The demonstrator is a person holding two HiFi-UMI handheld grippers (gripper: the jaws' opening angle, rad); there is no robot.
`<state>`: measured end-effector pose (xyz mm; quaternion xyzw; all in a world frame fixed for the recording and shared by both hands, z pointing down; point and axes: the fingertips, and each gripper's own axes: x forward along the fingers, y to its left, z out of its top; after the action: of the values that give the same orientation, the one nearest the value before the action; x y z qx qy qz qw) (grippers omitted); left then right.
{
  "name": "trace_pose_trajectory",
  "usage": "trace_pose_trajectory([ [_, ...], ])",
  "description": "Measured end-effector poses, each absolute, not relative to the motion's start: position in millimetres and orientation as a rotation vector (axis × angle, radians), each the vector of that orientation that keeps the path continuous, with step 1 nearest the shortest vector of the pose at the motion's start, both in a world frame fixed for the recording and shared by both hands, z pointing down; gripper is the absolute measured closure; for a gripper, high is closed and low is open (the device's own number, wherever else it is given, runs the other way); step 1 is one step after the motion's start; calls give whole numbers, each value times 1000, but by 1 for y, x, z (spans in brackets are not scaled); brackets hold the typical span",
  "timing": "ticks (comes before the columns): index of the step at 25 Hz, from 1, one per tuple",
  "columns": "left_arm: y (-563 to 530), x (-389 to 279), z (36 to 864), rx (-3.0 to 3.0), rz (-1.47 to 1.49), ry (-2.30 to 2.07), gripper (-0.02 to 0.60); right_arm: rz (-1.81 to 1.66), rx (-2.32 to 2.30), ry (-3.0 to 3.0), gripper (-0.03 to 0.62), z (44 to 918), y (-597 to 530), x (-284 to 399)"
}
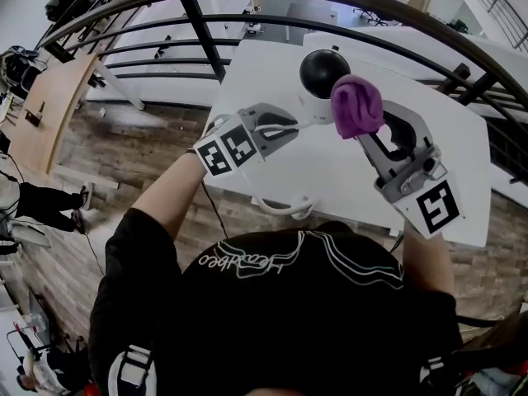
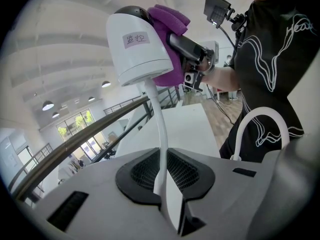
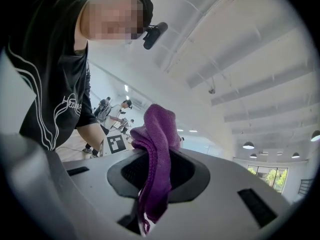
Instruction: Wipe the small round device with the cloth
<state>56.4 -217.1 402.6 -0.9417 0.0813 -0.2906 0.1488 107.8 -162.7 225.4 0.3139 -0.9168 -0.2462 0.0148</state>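
Closest to the camera on the head is the person's black shirt [image 1: 289, 304] with white line print, and both forearms reach forward from it over a white table [image 1: 330, 180].

The left gripper [image 1: 299, 124] is held low over the table and points toward the small round device [image 1: 323, 74]. In the left gripper view its jaws are closed on the thin white stalk [image 2: 161, 129] of the device. The stalk runs up between the two black pads, and the device's head stands above them. This head is white with a black dome on top and carries a small label with two characters on its side. A white cable [image 1: 285, 209] makes a loop at the near edge of the table, just below the left gripper.

The right gripper [image 1: 363, 134] comes in from the right side and is closed on the purple cloth [image 1: 356, 106]. In the right gripper view the cloth is pinched between the pads. One bunched part rises above them and a narrow end hangs below. The bunched part lies against the right side of the device's head, touching it beside the black dome.

Behind the table a black metal railing [image 1: 206, 40] curves across, and beyond it a wooden floor [image 1: 140, 147] is seen lower down.
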Motion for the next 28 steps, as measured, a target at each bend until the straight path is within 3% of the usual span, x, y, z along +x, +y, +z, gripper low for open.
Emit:
trace_pose_trajectory([
  [10, -210, 44, 410, -2720, -813, 247, 532, -721, 887, -2820, 527, 262, -143, 71],
  [28, -219, 48, 398, -2766, -777, 253, 529, -354, 704, -2907, 526, 327, -147, 90],
])
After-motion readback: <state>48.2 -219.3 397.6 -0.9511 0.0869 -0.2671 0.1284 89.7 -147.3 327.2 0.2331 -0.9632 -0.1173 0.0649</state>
